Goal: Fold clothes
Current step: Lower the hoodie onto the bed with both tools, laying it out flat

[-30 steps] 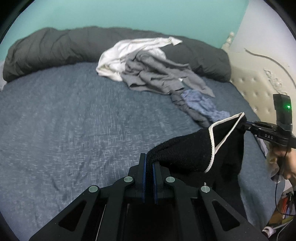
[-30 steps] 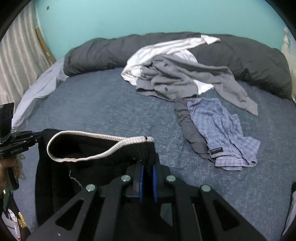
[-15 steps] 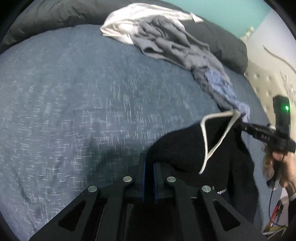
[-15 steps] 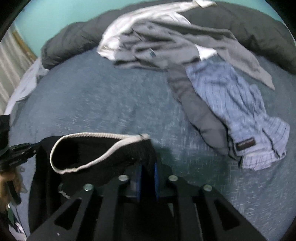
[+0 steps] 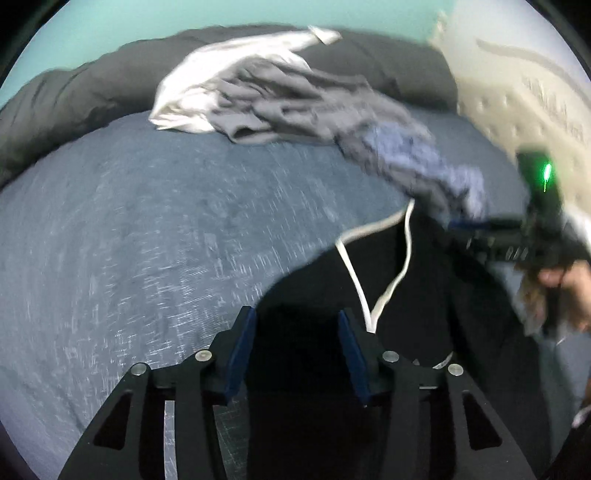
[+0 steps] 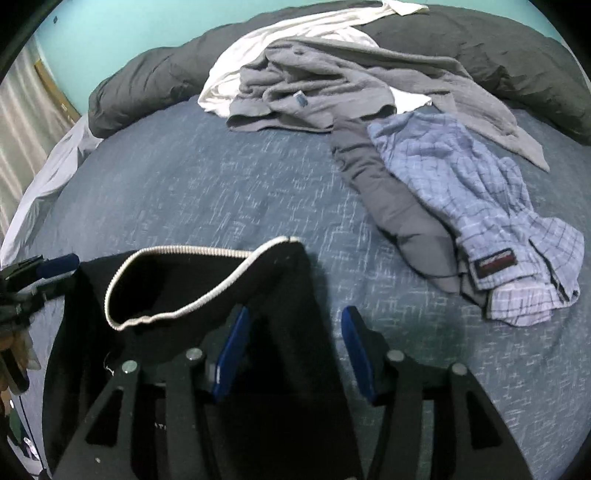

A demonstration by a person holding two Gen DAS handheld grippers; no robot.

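**A:** Your left claw [image 5: 295,332] is spreading. The blue pads [image 5: 242,350] stand apart with the black garment [image 5: 424,314] between them, and neither pad presses on the cloth.

**B:** And your right claw [image 6: 291,332]?

**A:** It is spreading too. Your right claw's left pad [image 6: 231,354] is just beside the black cloth and its other pad hangs over bare bedsheet [image 6: 184,184], so nothing is pinched.

**B:** Where does the garment sit?

**A:** It lies on the near edge of the bed, between your two claws, with its white-trimmed neckline [image 6: 177,280] gaping open and facing up.

**B:** Further out?

**A:** A blue checked garment [image 6: 480,206] lies crumpled to the right, touching a dark grey piece [image 6: 388,206]. Beyond them a grey top [image 6: 325,88] sits heaped over a white one [image 6: 295,33], against the dark rolled duvet [image 6: 147,85] along the teal wall [image 6: 129,26].
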